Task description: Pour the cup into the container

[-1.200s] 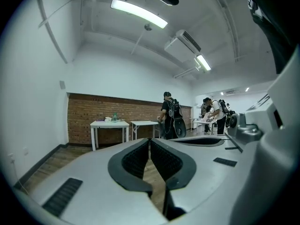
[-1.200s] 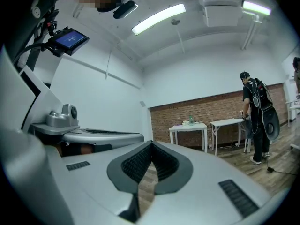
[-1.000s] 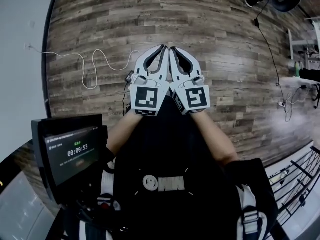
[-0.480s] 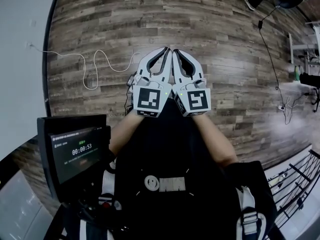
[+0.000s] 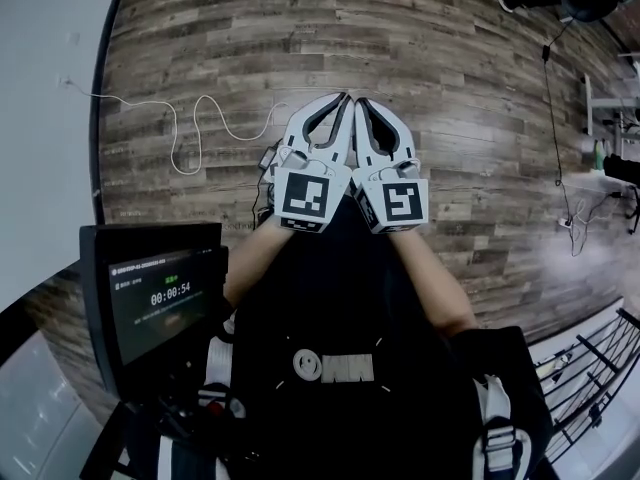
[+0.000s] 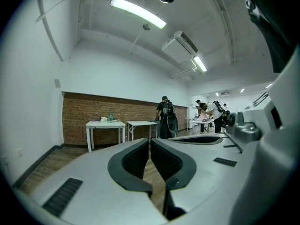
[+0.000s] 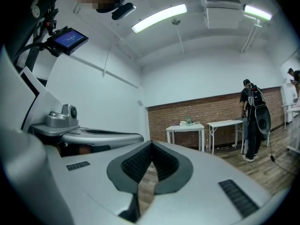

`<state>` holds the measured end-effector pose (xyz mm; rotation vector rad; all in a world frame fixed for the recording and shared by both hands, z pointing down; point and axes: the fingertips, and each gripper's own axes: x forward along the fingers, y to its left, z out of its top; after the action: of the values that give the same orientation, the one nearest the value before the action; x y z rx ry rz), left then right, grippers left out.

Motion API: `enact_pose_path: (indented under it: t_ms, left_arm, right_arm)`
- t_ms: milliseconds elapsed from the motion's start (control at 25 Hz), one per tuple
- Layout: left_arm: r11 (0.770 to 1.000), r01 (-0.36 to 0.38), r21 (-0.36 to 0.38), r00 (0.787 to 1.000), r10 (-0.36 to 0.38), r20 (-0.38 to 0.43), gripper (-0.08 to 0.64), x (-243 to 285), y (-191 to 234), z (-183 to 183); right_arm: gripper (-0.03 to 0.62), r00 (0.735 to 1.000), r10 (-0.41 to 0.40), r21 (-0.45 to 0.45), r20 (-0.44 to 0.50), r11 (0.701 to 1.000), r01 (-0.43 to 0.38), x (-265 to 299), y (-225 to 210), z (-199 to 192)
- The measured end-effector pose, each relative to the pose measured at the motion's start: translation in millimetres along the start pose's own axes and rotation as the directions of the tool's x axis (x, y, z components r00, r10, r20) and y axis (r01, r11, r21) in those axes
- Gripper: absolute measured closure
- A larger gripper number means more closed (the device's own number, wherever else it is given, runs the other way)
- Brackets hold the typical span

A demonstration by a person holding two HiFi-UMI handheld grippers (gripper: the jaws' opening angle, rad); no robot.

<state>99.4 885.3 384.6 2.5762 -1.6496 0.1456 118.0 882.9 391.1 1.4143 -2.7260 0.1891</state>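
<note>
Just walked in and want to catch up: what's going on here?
A person holds the left gripper and the right gripper side by side, out in front, above a wooden floor. Both have their jaws closed together with nothing between them. No cup or container is in view; only distant white tables stand by a brick wall, so pouring has not begun.

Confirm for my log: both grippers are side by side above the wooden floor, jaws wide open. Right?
Not quite. The left gripper and right gripper are side by side above the wooden floor, but their jaws are shut, with nothing between them; each gripper view shows it.
</note>
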Motion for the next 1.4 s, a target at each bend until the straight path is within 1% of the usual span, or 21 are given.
enact_pose_path:
  t_ms: [240,400,520,800,960,1040,1200,1400]
  left_arm:
    - [1.000,-0.010,-0.012,1.000,0.010,-0.001,0.555,-1,1,-1]
    - [1.000,-0.015,-0.015,1.000,0.015,-0.005,0.555,-1,2,-2]
    - [1.000,-0.020,-0.018,1.000,0.020,-0.005,0.555,-2,5,-3]
    - [1.000,-0.015,-0.022,1.000,0.015,-0.018,0.555,-1,5,-4]
    - [0.999,-0.026,-0.025,1.000,0.025,-0.013,0.555,-2,8,-2]
    - [0.999,-0.028,-0.026,1.000,0.028,-0.010,0.555,-2,9,-2]
    - [0.999,-0.029,-0.021,1.000,0.029,-0.007,0.555,3,9,2]
    - [0.998,-0.055,-0.019,0.998,0.055,-0.003,0.555,6,16,4]
  right_arm:
    - [0.592,0.999,0.037,-0.012,0.024,0.999,-0.037,1,4,-2]
    - [0.591,0.999,0.038,-0.003,0.023,0.999,-0.038,2,5,-2]
    - [0.592,1.000,0.022,0.011,0.006,1.000,-0.022,4,5,-1]
    - [0.592,0.999,0.035,0.000,0.014,0.999,-0.035,3,5,-4]
    - [0.592,1.000,0.011,0.013,-0.013,1.000,-0.011,5,5,-2]
    - [0.592,1.000,0.016,0.009,-0.015,1.000,-0.016,6,5,-2]
    - [0.592,0.999,0.047,-0.005,0.019,0.999,-0.047,10,4,3]
    - [0.592,0.999,0.039,0.014,-0.011,0.999,-0.039,16,2,5]
